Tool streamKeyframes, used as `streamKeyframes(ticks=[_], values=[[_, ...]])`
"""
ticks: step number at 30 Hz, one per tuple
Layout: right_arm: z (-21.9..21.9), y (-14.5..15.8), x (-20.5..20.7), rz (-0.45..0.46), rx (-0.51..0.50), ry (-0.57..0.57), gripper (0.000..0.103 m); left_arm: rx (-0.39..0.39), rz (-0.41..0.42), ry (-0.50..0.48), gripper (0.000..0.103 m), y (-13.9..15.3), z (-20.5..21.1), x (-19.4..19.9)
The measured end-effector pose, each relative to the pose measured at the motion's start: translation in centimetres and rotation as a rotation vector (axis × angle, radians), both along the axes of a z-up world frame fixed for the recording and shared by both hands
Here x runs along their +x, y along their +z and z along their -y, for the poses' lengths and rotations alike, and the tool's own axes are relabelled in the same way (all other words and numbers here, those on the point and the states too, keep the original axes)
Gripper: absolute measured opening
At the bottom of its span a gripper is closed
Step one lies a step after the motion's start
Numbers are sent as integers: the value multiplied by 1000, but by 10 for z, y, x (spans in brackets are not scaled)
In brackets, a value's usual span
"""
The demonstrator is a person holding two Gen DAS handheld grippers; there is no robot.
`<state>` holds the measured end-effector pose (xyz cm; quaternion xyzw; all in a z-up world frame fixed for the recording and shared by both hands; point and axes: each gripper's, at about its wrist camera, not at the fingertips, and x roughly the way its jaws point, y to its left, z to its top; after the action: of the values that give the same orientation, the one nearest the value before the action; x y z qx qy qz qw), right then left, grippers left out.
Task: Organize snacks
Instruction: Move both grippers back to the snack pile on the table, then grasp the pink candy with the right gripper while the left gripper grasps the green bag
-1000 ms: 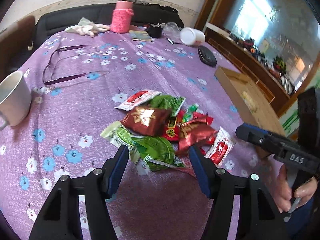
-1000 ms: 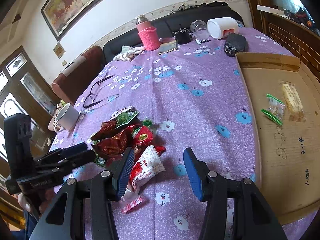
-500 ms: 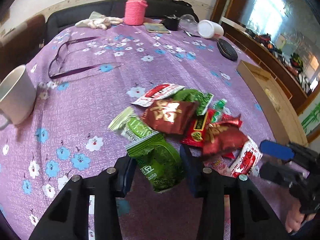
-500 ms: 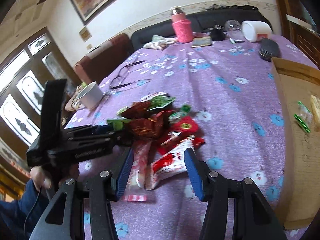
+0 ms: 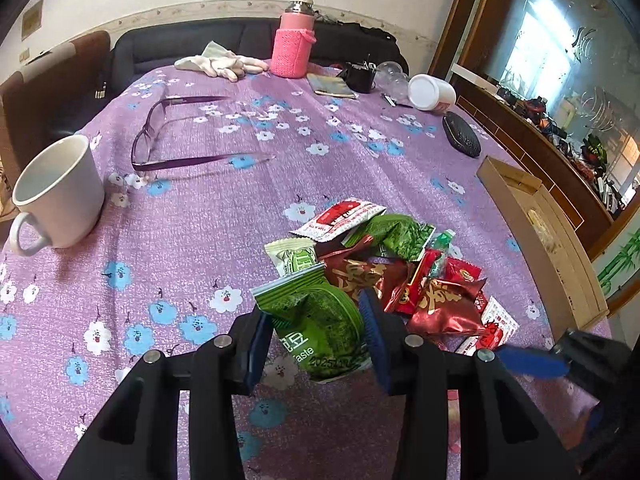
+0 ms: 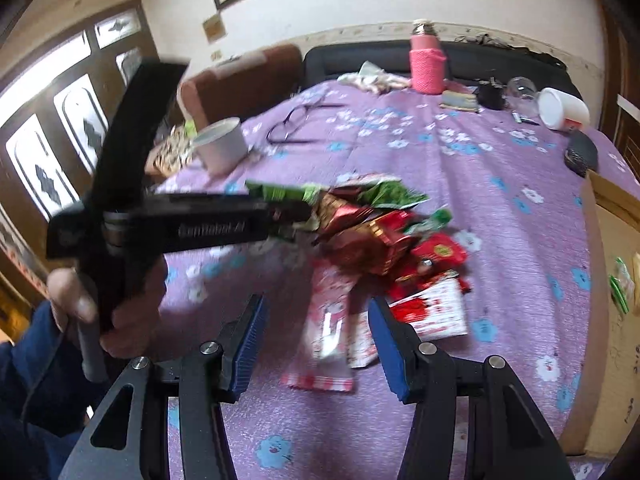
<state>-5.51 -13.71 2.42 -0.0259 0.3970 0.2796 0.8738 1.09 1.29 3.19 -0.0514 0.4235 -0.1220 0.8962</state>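
My left gripper (image 5: 314,314) is shut on a green snack packet (image 5: 320,332) and holds it just above the purple flowered tablecloth (image 5: 200,232). Behind it lies the pile of red and green snack packets (image 5: 404,272). From the right wrist view, the left gripper (image 6: 296,210) reaches in from the left with the green packet (image 6: 280,192) at its tip, beside the pile (image 6: 380,232). My right gripper (image 6: 316,312) is open and hovers over a pink-and-white packet (image 6: 326,336) at the pile's near edge. One blue finger of the right gripper (image 5: 532,362) shows low on the right.
A shallow cardboard box (image 5: 536,236) lies along the table's right edge, with a few snacks in it (image 6: 620,284). A white mug (image 5: 60,196), purple glasses (image 5: 168,136), a pink flask (image 5: 292,48), a white jar (image 5: 432,92) and a black case (image 5: 460,140) stand farther back.
My left gripper has closed on the green packet and raised it off the cloth. My right gripper has swung left, rolling, from beside the pile to above the pink-and-white packet.
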Motion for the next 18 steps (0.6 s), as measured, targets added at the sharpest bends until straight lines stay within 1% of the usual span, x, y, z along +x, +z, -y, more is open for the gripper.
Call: streamKeyframes(ticks=[2,5,6,7,9,10,13,16,18], values=[[-7,-5,5,-8,-44,-10,57,-4,7,0,41,1,-1,-1],[-14,-13,11,-32,-80,-14,57,-9,22,1,41,5,-2,-3],[-17,-17,12,-39,-91,-11,53,-8,26,1,41,5,-2,-3],[-19,-21,14,-47,-103,-10,41,-6,29,0,41,6,-2,-4],[-21,-24,13,-36,-120,-5,30,-1,35,0,42,7,-1,-5],[-20,-23,12,-38,-110,4,26,1,37,0,42,7,0,-5],[-14,-22,13,-41,-66,-1,26,3,40,-2,41,7,1,-5],[-2,-17,15,-41,25,-14,26,4,49,1,42,8,1,-7],[5,-12,15,-25,80,-25,26,2,53,5,42,9,0,-7]])
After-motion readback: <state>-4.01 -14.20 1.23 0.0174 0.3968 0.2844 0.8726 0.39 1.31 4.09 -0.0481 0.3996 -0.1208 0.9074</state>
